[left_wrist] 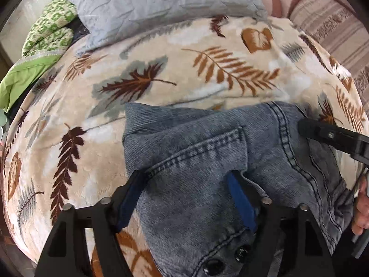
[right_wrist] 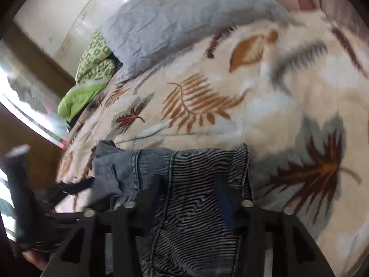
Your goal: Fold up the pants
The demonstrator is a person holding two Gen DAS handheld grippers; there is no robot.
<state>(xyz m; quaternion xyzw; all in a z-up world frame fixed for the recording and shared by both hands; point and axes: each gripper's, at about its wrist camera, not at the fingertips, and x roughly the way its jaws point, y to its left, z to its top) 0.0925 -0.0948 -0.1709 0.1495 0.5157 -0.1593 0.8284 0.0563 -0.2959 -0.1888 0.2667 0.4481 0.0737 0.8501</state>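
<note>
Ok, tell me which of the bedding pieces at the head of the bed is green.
The patterned green quilt, bunched at the far left corner of the bed. The pillow beside it is plain grey-blue, and the blanket is beige with brown leaves.

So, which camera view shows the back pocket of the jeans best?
The left wrist view: the back pocket of the jeans lies sharp there, with its stitched hem in sight. The right wrist view is blurred and shows the jeans only as folded, ribbed denim with seams; I cannot make out a pocket there.
</note>
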